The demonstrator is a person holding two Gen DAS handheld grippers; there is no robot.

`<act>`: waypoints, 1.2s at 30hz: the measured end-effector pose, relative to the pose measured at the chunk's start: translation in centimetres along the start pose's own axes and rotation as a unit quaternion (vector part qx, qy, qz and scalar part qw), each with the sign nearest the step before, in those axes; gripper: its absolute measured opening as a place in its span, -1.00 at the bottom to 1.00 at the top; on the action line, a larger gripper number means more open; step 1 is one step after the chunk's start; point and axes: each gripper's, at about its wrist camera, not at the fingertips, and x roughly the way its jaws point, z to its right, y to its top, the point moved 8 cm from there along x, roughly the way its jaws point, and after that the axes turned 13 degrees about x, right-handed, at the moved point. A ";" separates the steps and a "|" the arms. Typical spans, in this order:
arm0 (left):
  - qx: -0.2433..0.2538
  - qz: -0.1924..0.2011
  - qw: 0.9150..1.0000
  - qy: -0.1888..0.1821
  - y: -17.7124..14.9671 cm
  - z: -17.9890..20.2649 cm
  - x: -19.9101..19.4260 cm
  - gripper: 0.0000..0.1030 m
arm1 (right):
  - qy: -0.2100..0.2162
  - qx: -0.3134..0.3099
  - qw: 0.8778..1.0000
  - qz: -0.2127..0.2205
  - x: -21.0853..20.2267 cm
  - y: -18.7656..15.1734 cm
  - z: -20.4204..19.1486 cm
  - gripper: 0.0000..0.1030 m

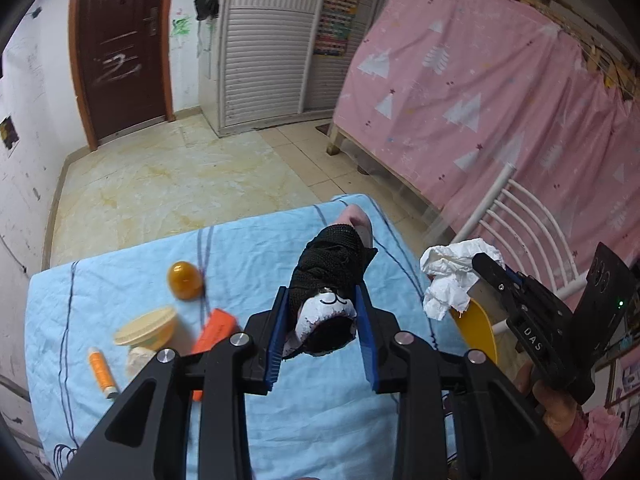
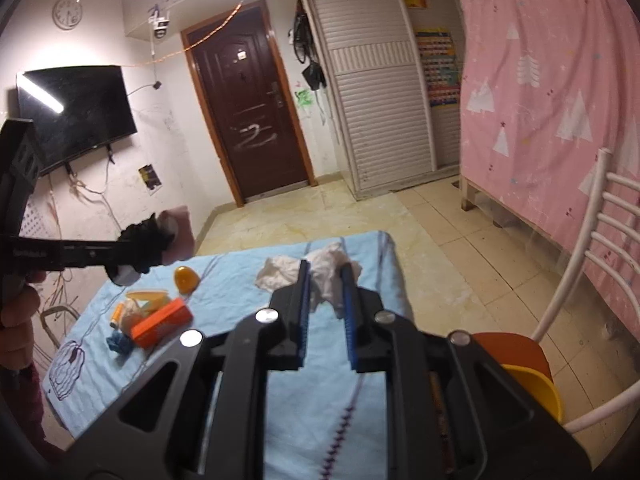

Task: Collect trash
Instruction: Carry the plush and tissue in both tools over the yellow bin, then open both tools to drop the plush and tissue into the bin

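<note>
A crumpled white tissue (image 2: 320, 276) is being pinched between the blue pads of the right gripper (image 2: 326, 300), hanging above the far right part of the blue cloth (image 2: 320, 400) near a yellow bin (image 2: 536, 392). The left gripper (image 1: 322, 320) is clamping a black and white sock (image 1: 328, 284), held up over the middle of the cloth. On the cloth's left side an amber egg-shaped capsule (image 1: 185, 280), a cream lid (image 1: 146, 326), an orange box (image 1: 214, 330) and an orange tube (image 1: 102, 372) are lying close together.
</note>
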 end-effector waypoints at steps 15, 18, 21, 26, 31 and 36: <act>0.093 -0.040 0.993 -0.061 1.7 12.8 5.7 -0.54 | -0.116 0.004 0.993 0.014 -4.3 -1.1 9.9 -0.72; 0.104 -0.050 0.991 -0.075 1.6 15.0 7.0 -0.54 | -0.133 0.007 0.991 0.005 -4.5 -1.8 11.7 -0.72; 0.118 -0.059 0.987 -0.088 1.5 17.6 8.0 -0.54 | -0.150 0.012 0.989 -0.007 -4.7 -2.6 13.4 -0.59; 0.138 -0.068 0.983 -0.102 1.5 20.9 9.2 -0.54 | -0.161 0.036 0.986 -0.014 -5.2 -3.8 15.7 -0.27; 0.146 -0.074 0.981 -0.109 1.5 23.0 10.0 -0.54 | -0.151 0.058 0.987 -0.004 -6.3 -3.7 16.9 -0.26; 0.152 -0.077 0.978 -0.118 1.5 24.3 10.4 -0.46 | -0.158 0.068 0.985 0.015 -7.4 -2.7 17.7 -0.17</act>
